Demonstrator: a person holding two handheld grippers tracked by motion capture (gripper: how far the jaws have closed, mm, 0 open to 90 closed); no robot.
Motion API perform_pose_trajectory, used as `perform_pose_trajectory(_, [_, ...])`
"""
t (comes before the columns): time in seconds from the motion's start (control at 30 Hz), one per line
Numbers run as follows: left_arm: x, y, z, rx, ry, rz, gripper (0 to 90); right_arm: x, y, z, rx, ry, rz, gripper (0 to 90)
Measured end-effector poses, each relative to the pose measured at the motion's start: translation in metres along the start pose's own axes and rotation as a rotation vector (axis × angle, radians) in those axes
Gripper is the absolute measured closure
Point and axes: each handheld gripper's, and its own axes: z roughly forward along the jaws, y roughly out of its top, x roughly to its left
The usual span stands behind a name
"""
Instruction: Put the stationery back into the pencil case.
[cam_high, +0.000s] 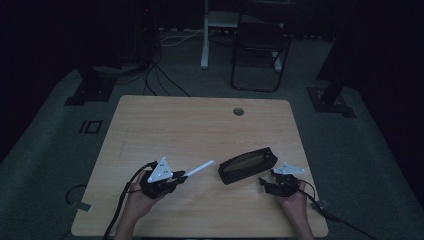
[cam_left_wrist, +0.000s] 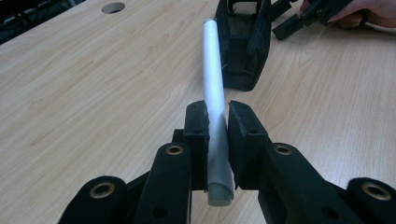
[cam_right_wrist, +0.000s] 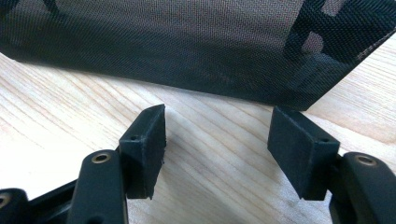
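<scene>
Clamped in the left gripper (cam_left_wrist: 217, 135), the pen (cam_left_wrist: 212, 79) should enter the pouch (cam_high: 247, 165) mouth level; right gripper (cam_right_wrist: 217, 140) waits half-open, empty, beside it.

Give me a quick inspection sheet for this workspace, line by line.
Surface: wooden table, round cable hole near the far edge.
Job's things: white pen; black mesh pouch lying beside it.
Clutter: nothing seen.
Grippers: left gripper shut on the pen; right gripper open, empty, just short of the pouch.
Cables: one trails from each gripper; more on the floor.
Surroundings: dark room, folding chair, stand bases.
</scene>
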Motion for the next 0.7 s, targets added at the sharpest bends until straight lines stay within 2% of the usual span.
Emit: perform_pose_trajectory(0.7, [0.001,0.014,-0.006,-0.035,-0.019,0.013,79.1,0.0,0.0,0.0,0.0,0.0,0.001,36.7])
